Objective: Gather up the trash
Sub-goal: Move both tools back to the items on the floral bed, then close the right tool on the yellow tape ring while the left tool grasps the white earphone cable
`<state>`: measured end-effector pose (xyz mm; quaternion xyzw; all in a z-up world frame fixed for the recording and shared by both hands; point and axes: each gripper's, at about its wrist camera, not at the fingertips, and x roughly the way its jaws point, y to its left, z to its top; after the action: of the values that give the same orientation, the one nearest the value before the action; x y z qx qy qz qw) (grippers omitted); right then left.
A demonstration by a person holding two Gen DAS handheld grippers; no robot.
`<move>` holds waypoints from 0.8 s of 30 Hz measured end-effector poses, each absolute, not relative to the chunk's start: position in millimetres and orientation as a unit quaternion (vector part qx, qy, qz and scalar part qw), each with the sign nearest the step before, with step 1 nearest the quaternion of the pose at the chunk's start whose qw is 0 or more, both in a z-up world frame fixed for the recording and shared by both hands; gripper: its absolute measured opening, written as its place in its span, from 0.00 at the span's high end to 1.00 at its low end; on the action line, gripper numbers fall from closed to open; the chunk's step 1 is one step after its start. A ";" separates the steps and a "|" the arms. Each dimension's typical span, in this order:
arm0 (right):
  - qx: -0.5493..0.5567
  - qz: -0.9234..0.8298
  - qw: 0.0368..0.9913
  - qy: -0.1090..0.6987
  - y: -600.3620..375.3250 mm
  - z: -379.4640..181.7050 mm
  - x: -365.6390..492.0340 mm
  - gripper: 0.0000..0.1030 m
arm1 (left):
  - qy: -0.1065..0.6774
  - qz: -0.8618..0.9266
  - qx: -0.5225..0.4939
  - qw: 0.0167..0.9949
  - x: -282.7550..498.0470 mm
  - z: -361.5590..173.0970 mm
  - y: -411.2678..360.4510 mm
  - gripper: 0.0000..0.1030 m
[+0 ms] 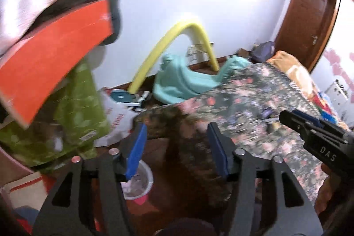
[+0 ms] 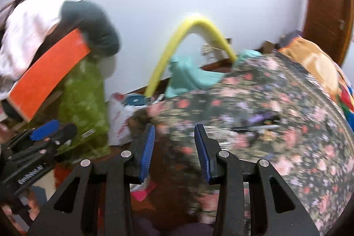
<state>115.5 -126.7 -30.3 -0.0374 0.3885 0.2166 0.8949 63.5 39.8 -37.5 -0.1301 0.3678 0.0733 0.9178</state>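
Observation:
My left gripper [image 1: 177, 147] is open and empty, hovering over the corner of a bed with a dark floral cover [image 1: 254, 107]. Below it a round white and pink bin [image 1: 139, 183] stands on the floor. My right gripper [image 2: 174, 147] is open and empty over the same floral cover [image 2: 276, 136]. A few small wrappers, one purple [image 2: 258, 118], lie on the cover ahead and to the right of it; they also show blurred in the left wrist view [image 1: 267, 113]. The right gripper's tip shows at the right of the left wrist view [image 1: 287, 117], and the left gripper at the left of the right wrist view [image 2: 50, 129].
A stack with a red box [image 1: 53, 54], green cloth [image 1: 81, 112] and clothes stands at the left. A white plastic bag [image 1: 117, 121], a yellow foam tube [image 1: 177, 45] and a teal toy slide [image 1: 183, 81] are by the wall. A brown door [image 1: 309, 21] is at the right.

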 end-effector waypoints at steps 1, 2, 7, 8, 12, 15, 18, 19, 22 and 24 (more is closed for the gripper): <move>-0.030 0.206 0.897 0.389 -138.2 -29.4 119.8 0.67 | 0.370 0.065 -0.129 0.918 71.9 -36.3 32.4 0.42; -0.024 0.195 0.900 0.390 -151.2 -29.0 124.3 0.67 | 0.373 0.060 -0.125 0.918 79.7 -35.4 24.5 0.41; -0.020 0.151 0.904 0.398 -203.2 -31.6 145.1 0.67 | 0.394 0.035 -0.092 0.914 120.5 -40.1 -16.1 0.36; -0.020 0.142 0.905 0.401 -213.8 -32.9 149.2 0.67 | 0.398 0.029 -0.091 0.912 125.6 -42.3 -21.5 0.34; -0.006 0.119 0.904 0.411 -248.5 -39.8 165.5 0.51 | 0.414 0.011 -0.083 0.906 152.7 -54.6 -47.2 0.27; -0.011 0.105 0.906 0.409 -266.5 -49.3 174.6 0.33 | 0.428 -0.001 -0.082 0.900 169.8 -67.3 -60.9 0.26; -0.018 0.112 0.893 0.435 -277.4 -69.0 189.2 0.33 | 0.447 -0.012 -0.081 0.891 187.8 -83.8 -73.9 0.26; -0.015 0.119 0.886 0.447 -280.9 -78.4 195.3 0.33 | 0.454 -0.016 -0.079 0.887 192.0 -89.0 -77.3 0.26; -0.004 0.128 0.867 0.481 -290.6 -105.5 210.2 0.33 | 0.480 -0.021 -0.059 0.875 207.4 -108.0 -92.3 0.26; 0.009 0.128 0.856 0.500 -295.1 -121.7 220.0 0.33 | 0.489 -0.021 -0.053 0.870 215.0 -119.8 -98.8 0.26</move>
<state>220.0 -295.1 -121.7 0.0088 0.5001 0.1281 0.8564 215.0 -98.8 -119.8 -0.0533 0.4891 -0.0208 0.8704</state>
